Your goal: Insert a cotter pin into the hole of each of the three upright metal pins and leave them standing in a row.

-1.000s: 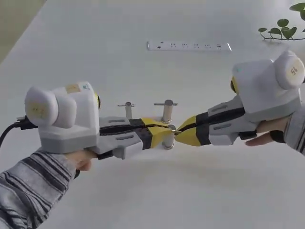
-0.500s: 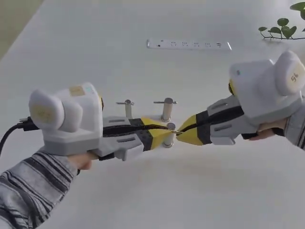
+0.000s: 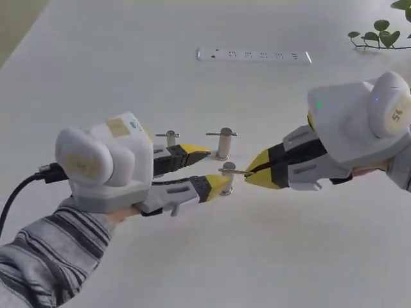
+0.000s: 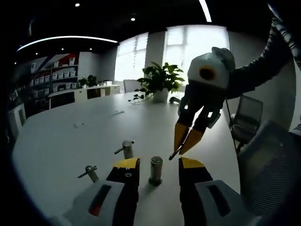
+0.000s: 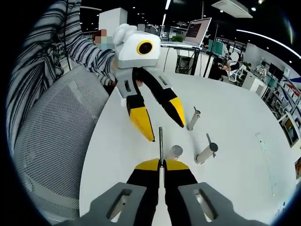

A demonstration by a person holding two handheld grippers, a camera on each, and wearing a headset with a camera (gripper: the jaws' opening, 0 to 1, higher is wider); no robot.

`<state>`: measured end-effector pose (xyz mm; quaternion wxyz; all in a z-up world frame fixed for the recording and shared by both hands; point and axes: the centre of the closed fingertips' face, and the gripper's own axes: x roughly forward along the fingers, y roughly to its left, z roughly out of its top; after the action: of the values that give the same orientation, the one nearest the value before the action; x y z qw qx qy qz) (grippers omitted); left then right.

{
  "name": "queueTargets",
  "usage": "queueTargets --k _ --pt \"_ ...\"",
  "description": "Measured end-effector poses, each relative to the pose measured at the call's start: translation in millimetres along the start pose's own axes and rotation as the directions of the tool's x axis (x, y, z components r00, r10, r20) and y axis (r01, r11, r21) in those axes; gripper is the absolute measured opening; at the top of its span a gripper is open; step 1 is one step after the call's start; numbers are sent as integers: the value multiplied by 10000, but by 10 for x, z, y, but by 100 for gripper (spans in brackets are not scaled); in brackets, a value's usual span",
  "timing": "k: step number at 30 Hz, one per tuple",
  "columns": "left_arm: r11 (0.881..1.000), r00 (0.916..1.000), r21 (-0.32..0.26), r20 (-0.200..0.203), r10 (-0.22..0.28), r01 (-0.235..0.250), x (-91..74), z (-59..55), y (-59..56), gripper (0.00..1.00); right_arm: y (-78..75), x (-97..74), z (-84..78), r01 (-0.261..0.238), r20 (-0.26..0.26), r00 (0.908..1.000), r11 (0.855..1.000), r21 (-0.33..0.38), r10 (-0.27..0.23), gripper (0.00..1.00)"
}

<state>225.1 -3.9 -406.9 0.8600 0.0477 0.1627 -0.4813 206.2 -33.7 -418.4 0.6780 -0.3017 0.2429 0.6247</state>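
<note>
Three upright metal pins stand on the white table (image 3: 270, 256). The far left pin (image 3: 171, 138) and the middle pin (image 3: 224, 142) each carry a cotter pin through the top. The nearest pin (image 3: 228, 178) (image 4: 155, 170) (image 5: 176, 151) stands bare between the open jaws of my left gripper (image 3: 215, 167) (image 4: 157, 165), which do not touch it. My right gripper (image 3: 249, 172) (image 5: 160, 164) is shut on a thin cotter pin (image 3: 234, 171) (image 5: 160, 141) (image 4: 173, 154). The cotter pin's tip lies close beside the nearest pin's top.
A white power strip (image 3: 253, 58) lies at the far side of the table, and a leafy plant (image 3: 379, 38) trails at the far right. A grey mesh chair (image 5: 51, 141) stands off the table's edge.
My left gripper has opened and let go of the nearest pin, which stays upright. The right gripper still holds the cotter pin at that pin's top.
</note>
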Motion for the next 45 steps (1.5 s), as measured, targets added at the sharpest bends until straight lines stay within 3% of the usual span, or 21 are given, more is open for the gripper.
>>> queueTargets --k 2,5,15,28,45 --pt "9990 9993 268 -109 361 -358 27 -46 34 32 -32 -9 -49 73 -168 9998 9999 -102 -75 0" --pt "9984 9987 311 -167 478 -472 83 -97 20 34 -82 -27 -126 154 -352 9992 9997 -191 -161 0" --pt "9926 9905 52 -653 1212 -1211 234 -284 110 29 -175 -60 -291 339 -902 9953 9990 -294 -364 0" --pt "9908 9861 -267 -1045 1289 -1323 394 -413 80 23 -274 -5 -510 404 -1616 9858 9984 -400 -463 0" --pt "9873 9797 -465 -1392 1441 -1519 474 -532 74 12 -268 68 -452 216 -1521 9879 9983 -543 -297 0"
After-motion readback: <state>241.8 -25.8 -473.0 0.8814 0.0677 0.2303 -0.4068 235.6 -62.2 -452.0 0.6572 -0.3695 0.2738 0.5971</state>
